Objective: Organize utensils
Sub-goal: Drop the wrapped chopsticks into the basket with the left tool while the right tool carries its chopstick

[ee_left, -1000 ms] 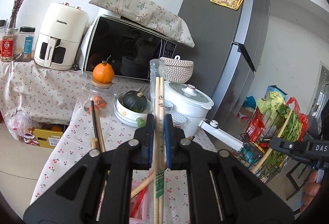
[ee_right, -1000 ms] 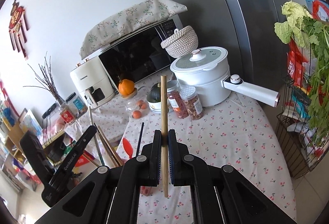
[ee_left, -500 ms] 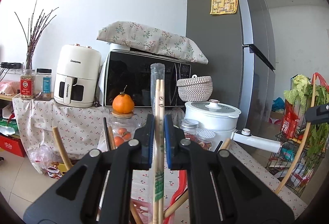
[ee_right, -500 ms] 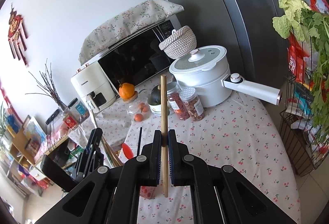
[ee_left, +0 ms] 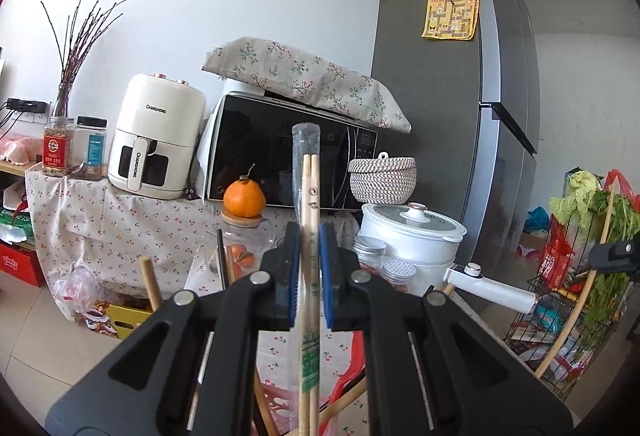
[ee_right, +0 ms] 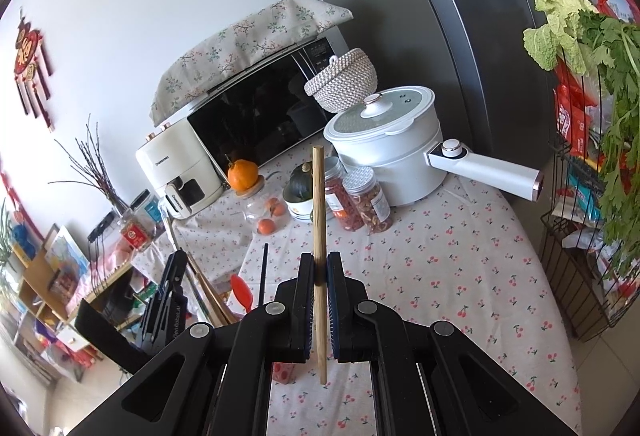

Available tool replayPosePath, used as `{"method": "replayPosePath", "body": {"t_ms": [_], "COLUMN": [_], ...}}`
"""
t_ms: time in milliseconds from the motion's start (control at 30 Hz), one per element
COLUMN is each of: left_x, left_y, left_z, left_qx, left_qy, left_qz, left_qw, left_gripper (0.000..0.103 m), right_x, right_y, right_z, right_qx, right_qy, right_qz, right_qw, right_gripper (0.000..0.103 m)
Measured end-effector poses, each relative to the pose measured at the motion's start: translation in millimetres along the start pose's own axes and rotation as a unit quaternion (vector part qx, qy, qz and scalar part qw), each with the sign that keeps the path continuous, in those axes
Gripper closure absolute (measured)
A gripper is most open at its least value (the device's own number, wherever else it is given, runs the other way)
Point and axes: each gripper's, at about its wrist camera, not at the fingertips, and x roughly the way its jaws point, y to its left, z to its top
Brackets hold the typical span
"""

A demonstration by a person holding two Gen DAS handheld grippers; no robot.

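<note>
**Both grippers hold chopsticks above the table**

The left gripper [ee_left: 308, 256] is closed on a wrapped pair of chopsticks [ee_left: 310, 203], which stands upright between the blue pads (the clear sleeve rises past the tips toward 12 o'clock). The right gripper [ee_right: 320, 276] clamps a single wooden stick [ee_right: 319, 220], nearly upright. At 9 o'clock in the right wrist view, more utensils [ee_right: 216, 300] lean together near the left gripper. The white pot [ee_right: 388, 143] stands on the cherry tablecloth [ee_right: 440, 268] at 1 o'clock.

left gripper [ee_left: 309, 236] jaws clamped, right gripper [ee_right: 320, 268] jaws clamped, both raised, prob. pointing fwd
</note>
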Motion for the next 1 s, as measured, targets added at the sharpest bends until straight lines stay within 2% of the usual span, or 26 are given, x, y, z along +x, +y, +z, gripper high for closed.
{"method": "replayPosePath", "body": {"t_ms": [167, 333, 433, 600, 833, 1000], "left_x": [-18, -8, 3, 11, 21, 17], "left_y": [1, -10, -14, -11, -1, -1], "left_z": [33, 23, 10, -1, -9, -24], "left_qx": [-0.008, 0.010, 0.021, 0.040, 0.028, 0.032], "left_qy": [-0.060, -0.079, -0.069, -0.079, -0.065, -0.044], "left_qz": [-0.003, 0.011, 0.014, 0.028, 0.040, 0.031], "left_qw": [0.9982, 0.9968, 0.9973, 0.9957, 0.9967, 0.9980], "left_gripper": [0.092, 0.092, 0.092, 0.092, 0.092, 0.092], "right_x": [-2, -2, -3, -2, 5, 9], "right_y": [-3, 2, 3, -2, -5, -3], "right_z": [3, 2, 0, 0, 1, 0], "right_qx": [0.010, 0.008, 0.002, -0.002, 0.000, -0.001], "right_qy": [-0.005, -0.003, -0.003, -0.001, 0.007, 0.009], "right_qz": [0.007, 0.014, 0.014, 0.008, 0.011, 0.012], "right_qw": [1.000, 1.000, 1.000, 1.000, 1.000, 1.000], "right_gripper": [0.097, 0.097, 0.097, 0.097, 0.097, 0.097]}}
